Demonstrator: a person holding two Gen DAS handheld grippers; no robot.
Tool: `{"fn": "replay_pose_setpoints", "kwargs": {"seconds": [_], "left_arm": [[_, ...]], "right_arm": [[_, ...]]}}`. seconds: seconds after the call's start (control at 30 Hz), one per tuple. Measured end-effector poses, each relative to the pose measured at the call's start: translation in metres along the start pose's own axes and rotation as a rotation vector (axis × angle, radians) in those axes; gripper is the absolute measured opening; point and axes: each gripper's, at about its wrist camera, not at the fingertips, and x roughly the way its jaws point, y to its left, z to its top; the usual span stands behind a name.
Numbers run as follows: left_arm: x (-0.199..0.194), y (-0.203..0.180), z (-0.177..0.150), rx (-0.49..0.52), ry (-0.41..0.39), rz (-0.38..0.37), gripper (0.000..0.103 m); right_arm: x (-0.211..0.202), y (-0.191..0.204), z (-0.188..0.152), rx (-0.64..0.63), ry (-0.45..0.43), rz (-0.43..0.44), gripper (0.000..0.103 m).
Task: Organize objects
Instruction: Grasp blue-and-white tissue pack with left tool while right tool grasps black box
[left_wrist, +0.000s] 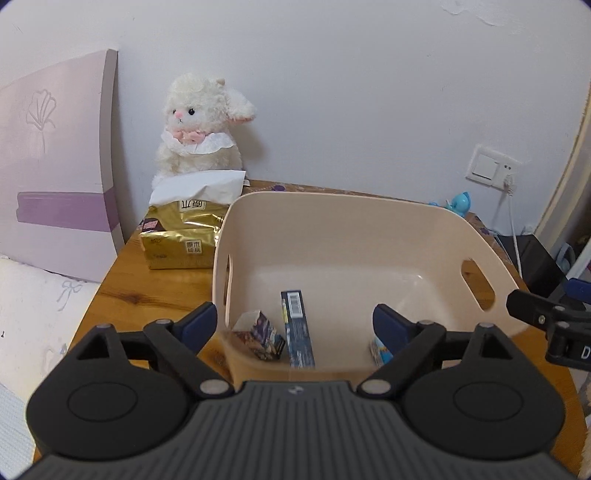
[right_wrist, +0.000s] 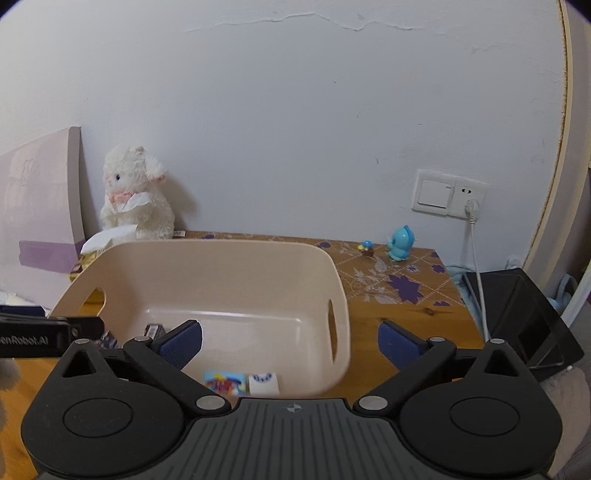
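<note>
A beige plastic basket (left_wrist: 332, 210) with handle slots stands on the wooden table; it also shows in the right wrist view (right_wrist: 221, 258). Inside lie a small patterned box (left_wrist: 260, 334), a long dark blue box (left_wrist: 297, 328) and a small colourful pack (left_wrist: 380, 350). The right wrist view shows the colourful pack (right_wrist: 224, 382) and a white pack (right_wrist: 263, 384) on the basket floor. My left gripper (left_wrist: 293, 325) is open and empty above the basket's near edge. My right gripper (right_wrist: 290, 343) is open and empty, straddling the basket's right wall.
A white plush lamb (left_wrist: 201, 125) and a gold tissue pack (left_wrist: 181, 236) sit at the table's back left. A blue toy figure (right_wrist: 400, 249) and a tiny figurine (right_wrist: 367, 249) stand at the back right. A wall socket with a cable (right_wrist: 472, 206) and a black box (right_wrist: 517, 317) are right.
</note>
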Motion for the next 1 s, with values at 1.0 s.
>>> {"fn": "replay_pose_setpoints", "kwargs": {"seconds": [1.0], "left_arm": [[0.014,0.006,-0.116,0.094,0.236,0.023,0.092]], "right_arm": [[0.021,0.002,-0.124,-0.091,0.297,0.031,0.103]]}}
